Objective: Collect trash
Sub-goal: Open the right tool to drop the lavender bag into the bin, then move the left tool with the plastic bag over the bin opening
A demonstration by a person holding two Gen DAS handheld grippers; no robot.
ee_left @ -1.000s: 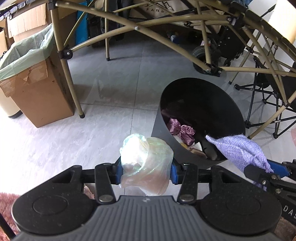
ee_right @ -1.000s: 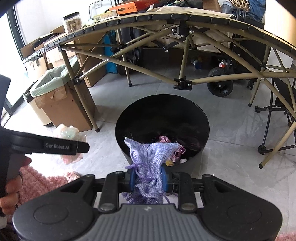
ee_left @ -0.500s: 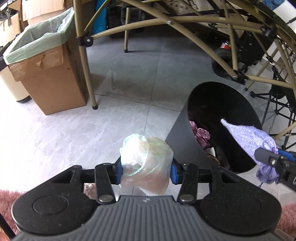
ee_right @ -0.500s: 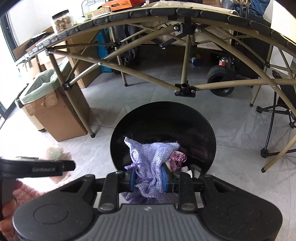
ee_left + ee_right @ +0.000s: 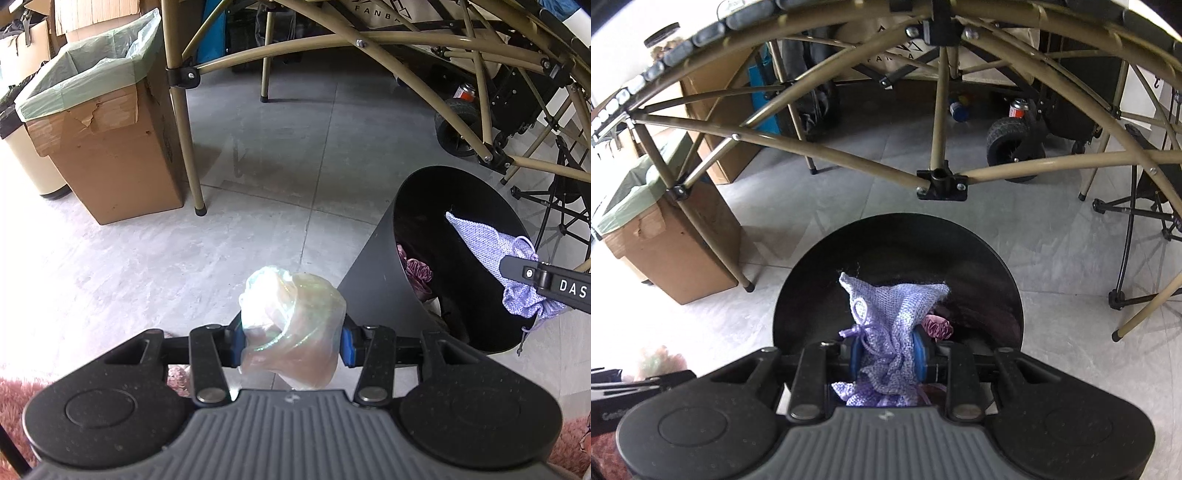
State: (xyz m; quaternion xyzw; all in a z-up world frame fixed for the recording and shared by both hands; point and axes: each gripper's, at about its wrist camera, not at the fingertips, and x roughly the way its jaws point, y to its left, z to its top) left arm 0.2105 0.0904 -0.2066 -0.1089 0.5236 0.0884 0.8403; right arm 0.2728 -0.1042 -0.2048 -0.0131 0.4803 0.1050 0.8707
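Right gripper (image 5: 884, 356) clamps the purple mesh pouch (image 5: 897, 314) directly above the black bin (image 5: 812, 291) opening. Left gripper (image 5: 291, 338) clamps a crumpled iridescent plastic wrapper (image 5: 291, 325); the bin sits at its 2 o'clock. Cardboard box (image 5: 110, 162) at 10 o'clock.

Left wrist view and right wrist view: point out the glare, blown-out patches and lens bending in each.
Left wrist view: glare whitens the top left of the shiny plastic bag; the floor at left is blown out; the table frame bows. Right wrist view: the left edge washes out to white beside the cardboard box; straight frame tubes curve; the purple mesh pouch stays sharp.
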